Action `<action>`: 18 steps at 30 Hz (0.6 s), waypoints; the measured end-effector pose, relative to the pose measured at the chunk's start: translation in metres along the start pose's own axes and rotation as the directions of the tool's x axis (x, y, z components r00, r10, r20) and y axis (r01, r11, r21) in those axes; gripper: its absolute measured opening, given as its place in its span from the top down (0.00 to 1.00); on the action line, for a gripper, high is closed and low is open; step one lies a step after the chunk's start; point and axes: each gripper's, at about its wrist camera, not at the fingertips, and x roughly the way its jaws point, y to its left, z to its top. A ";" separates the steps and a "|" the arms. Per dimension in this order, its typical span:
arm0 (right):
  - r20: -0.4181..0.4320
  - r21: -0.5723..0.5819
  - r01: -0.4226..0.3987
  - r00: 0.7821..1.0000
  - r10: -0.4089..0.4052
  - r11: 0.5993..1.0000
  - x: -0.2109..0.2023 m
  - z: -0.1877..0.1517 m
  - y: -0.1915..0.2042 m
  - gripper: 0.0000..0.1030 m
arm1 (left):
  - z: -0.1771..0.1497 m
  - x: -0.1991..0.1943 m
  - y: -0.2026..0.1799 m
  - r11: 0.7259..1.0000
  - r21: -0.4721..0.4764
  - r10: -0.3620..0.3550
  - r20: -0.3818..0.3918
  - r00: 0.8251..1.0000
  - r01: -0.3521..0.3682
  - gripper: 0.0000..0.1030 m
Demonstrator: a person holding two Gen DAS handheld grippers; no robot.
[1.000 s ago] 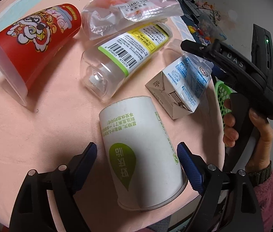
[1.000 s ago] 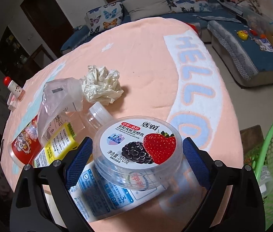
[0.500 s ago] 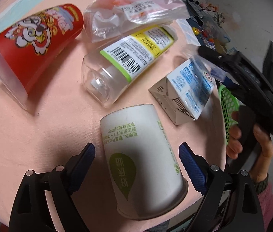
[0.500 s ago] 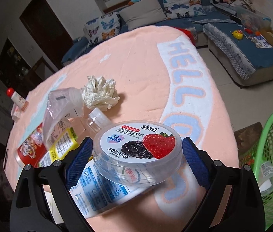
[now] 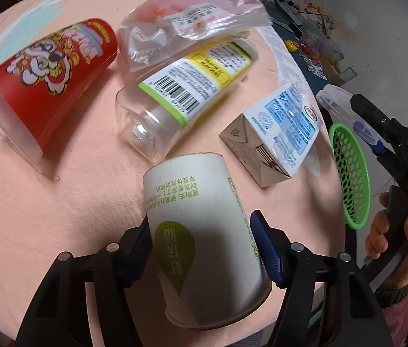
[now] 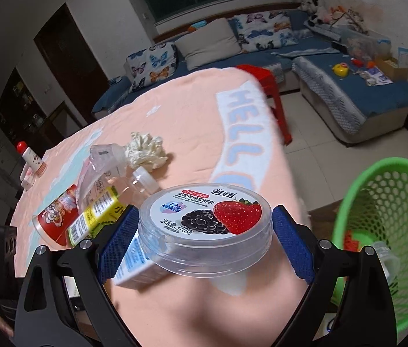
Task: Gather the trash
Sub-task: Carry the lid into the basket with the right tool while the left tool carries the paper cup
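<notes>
Trash lies scattered over the peach tablecloth (image 5: 44, 202). The left gripper (image 5: 204, 248) has its blue pads pressed against both sides of a white paper cup (image 5: 201, 240) lying on its side, rim toward the camera. Just beyond the cup's base rests a clear plastic bottle (image 5: 180, 92) with a yellow and green label, and ahead and to the left of the claw a red printed cup (image 5: 47, 86) lies tipped over. A crumpled clear wrapper (image 5: 186, 20) sits beyond the bottle, partly over it. To the right of the claw and ahead lies a flattened milk carton (image 5: 273, 136).

The right gripper (image 6: 204, 240) clamps a clear yogurt tub (image 6: 206, 228) with strawberry and blackberry art on its lid, held above the table's edge. The green mesh basket (image 6: 389, 231) stands on the floor to the right of that claw, with a few bits already inside. Past the tub, to its left, a wad of crumpled paper (image 6: 146, 150) sits on the cloth near the bottle's cap end.
</notes>
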 end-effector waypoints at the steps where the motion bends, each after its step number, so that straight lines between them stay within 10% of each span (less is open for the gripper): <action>1: 0.001 0.004 0.001 1.000 -0.001 1.000 -0.002 -0.001 -0.002 0.11 | -0.001 0.000 0.000 1.000 -0.001 -0.002 0.003 1.000 0.002 0.40; 18: 0.029 0.074 0.219 0.975 -0.221 0.973 -0.047 -0.029 -0.088 0.11 | -0.003 -0.043 -0.021 0.993 0.081 -0.092 0.081 0.992 0.086 0.41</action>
